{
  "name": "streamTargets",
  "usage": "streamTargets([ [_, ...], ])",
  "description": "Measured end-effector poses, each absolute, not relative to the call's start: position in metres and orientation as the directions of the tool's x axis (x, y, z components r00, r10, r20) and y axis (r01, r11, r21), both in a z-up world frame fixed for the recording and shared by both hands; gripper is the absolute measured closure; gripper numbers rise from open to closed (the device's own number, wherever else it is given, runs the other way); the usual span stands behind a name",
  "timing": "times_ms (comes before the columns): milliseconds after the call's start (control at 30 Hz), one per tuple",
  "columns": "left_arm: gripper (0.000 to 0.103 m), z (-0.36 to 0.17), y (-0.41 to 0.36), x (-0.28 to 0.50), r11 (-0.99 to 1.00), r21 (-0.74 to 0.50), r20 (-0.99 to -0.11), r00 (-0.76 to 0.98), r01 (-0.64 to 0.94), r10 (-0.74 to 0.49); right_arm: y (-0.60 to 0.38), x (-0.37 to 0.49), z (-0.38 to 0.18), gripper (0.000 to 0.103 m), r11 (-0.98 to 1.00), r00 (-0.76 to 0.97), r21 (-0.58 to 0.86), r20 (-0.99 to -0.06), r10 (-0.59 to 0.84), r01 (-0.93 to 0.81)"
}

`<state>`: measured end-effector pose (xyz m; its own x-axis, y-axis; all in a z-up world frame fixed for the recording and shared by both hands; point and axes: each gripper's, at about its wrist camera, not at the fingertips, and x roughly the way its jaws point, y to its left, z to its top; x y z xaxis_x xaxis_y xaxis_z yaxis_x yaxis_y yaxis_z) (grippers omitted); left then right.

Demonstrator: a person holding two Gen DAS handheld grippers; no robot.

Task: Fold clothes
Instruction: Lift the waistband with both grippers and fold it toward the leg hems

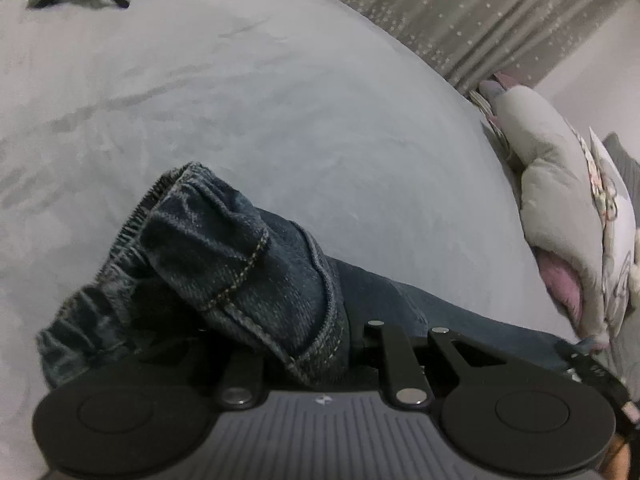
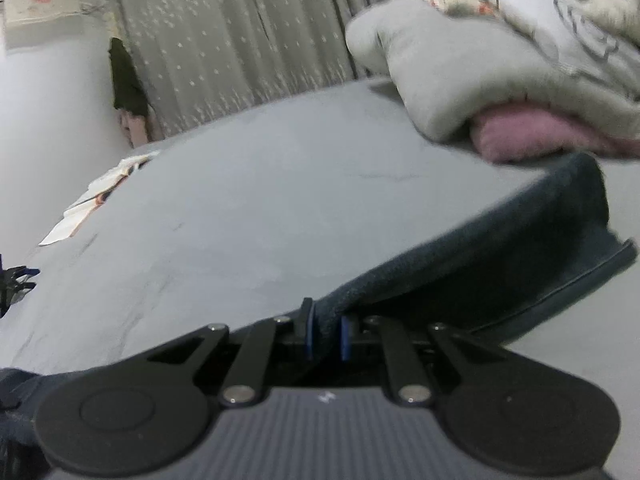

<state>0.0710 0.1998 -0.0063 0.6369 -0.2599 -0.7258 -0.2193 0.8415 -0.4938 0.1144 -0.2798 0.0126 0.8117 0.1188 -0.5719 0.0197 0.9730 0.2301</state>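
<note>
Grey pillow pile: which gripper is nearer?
Right. The right gripper, shut on the jeans, faces the pillow pile just ahead; from the left gripper it sits far off sideways.

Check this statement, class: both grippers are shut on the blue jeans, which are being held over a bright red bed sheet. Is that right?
Not quite. The bed sheet is grey, not bright red, as both wrist views show. The rest stands: the left gripper and the right gripper each have their jaws shut on the blue jeans.
</note>
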Motion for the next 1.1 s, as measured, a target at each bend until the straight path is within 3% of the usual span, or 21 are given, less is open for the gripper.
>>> streamTargets([
  [333,0.088,0.014,0.201,0.052,0.916,-0.392,-0.742,0.617,-0.083,-0.262,-0.259,0.046,0.049,0.092,0.996,0.857,0.083,-0.511,0.066,-0.027],
  [700,0.087,0.030,0.217,0.026,0.920,-0.391,-0.713,0.643,-0.030,-0.282,-0.231,-0.032,0.077,0.092,0.997,0.896,-0.045,-0.442,0.041,-0.069],
  [1100,0.086,0.033,0.233,-0.002,0.922,-0.386,-0.705,0.637,0.023,-0.311,-0.208,-0.100,0.070,0.092,0.968,0.893,-0.189,-0.446,0.062,-0.162],
])
